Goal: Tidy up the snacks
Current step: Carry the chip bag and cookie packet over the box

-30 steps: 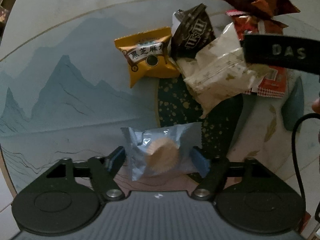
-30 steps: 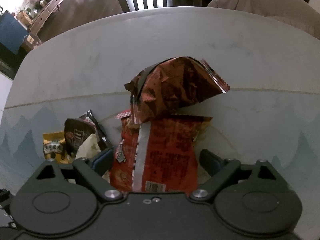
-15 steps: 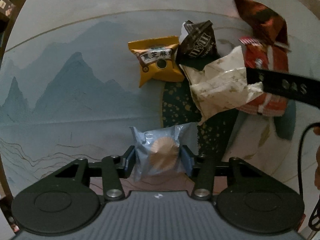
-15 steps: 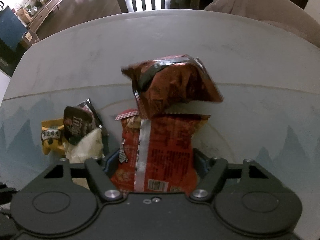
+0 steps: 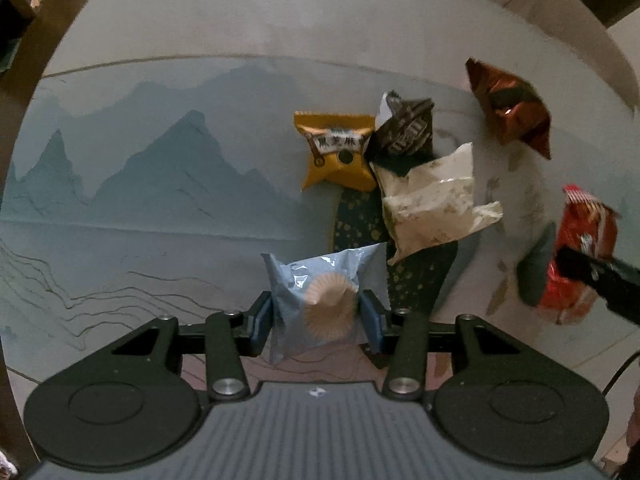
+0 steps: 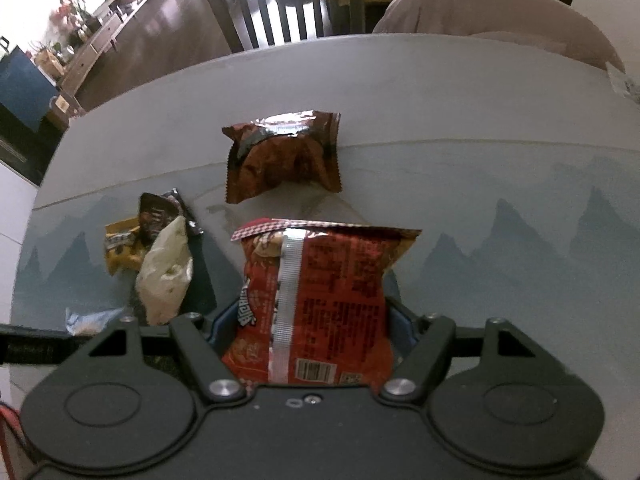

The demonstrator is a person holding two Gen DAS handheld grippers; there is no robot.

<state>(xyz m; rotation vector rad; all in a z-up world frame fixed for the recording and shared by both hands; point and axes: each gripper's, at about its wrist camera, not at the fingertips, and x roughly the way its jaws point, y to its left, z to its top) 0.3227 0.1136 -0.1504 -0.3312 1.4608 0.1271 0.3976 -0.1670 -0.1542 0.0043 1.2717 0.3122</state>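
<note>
Between left tongs point(image 5: 318, 322) – clear-wrapped cake point(image 5: 320, 302); right tongs point(image 6: 306, 330) – red bag point(image 6: 320, 300).

pale blue cupcake wrapper point(image 5: 316, 276): glossy, crinkled plastic film
red snack bag point(image 6: 320, 304): shiny printed foil
dark brown bag point(image 6: 282, 156): metallic, creased foil
table point(image 5: 160, 184): smooth, matt printed surface

The left gripper point(image 5: 316, 316) now squeezes the pale blue cake packet point(image 5: 320, 300); before, its jaws stood wide beside it. The right gripper point(image 6: 306, 332) now pinches the red snack bag point(image 6: 320, 300) and lifts it away from the dark red bag point(image 6: 284, 156).
</note>
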